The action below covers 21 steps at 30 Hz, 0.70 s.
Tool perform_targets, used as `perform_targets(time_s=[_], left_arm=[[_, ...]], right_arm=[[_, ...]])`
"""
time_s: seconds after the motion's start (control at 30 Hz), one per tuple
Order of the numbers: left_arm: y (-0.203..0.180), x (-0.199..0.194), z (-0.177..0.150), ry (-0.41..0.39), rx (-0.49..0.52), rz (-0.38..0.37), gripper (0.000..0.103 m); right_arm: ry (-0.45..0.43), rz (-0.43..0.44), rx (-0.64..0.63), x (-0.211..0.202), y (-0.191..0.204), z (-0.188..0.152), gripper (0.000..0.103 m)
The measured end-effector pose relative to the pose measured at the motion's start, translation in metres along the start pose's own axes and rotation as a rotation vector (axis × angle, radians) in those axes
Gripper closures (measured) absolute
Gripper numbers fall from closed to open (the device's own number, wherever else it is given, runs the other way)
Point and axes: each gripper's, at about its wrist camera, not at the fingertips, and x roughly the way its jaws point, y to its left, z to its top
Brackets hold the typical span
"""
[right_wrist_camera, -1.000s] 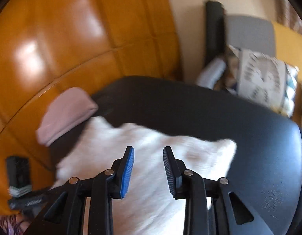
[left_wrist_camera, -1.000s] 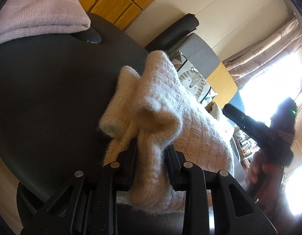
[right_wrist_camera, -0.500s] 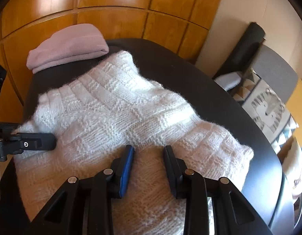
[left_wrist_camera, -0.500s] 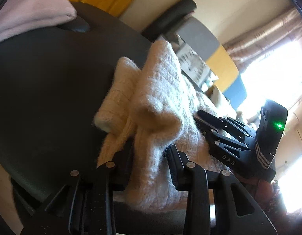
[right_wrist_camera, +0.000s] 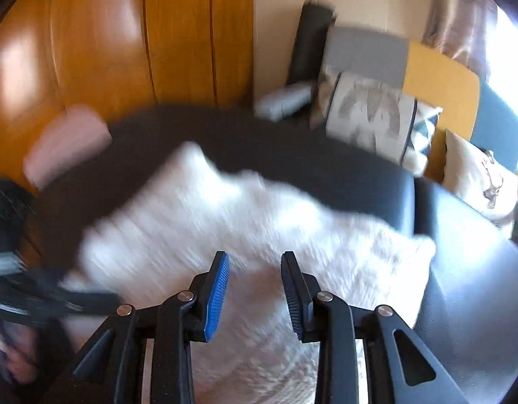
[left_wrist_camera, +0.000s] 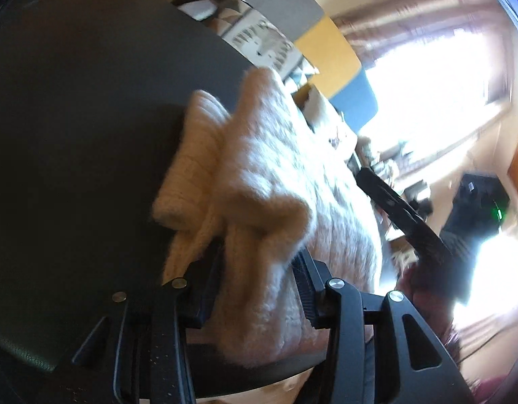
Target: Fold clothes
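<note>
Left wrist view: our left gripper (left_wrist_camera: 255,282) is opening around a bunched fold of the cream knit sweater (left_wrist_camera: 275,181) on the dark table (left_wrist_camera: 74,118); right gripper (right_wrist_camera: 255,289) hovers apart, empty. We should release fully before withdrawing.

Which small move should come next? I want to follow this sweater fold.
Probably draw the left gripper back off the white sweater: its jaws are opening around the bunched knit, already laid on the dark table, and the right gripper hangs open above it.
</note>
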Motion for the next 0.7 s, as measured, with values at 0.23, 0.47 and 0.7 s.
perform_targets(time_s=[0.23, 0.47, 0.7], left_arm=[[-0.006, -0.006, 0.002, 0.041, 0.095, 0.08, 0.059], [0.004, -0.026, 0.004, 0.006, 0.075, 0.094, 0.059], [0.002, -0.069, 0.008, -0.094, 0.147, 0.162, 0.058]], right_arm=[[0.122, 0.058, -0.149, 0.056, 0.044, 0.026, 0.075], [0.207, 0.049, -0.176, 0.115, 0.067, 0.024, 0.073], [0.04, 0.148, -0.034, 0.074, 0.041, 0.033, 0.072]])
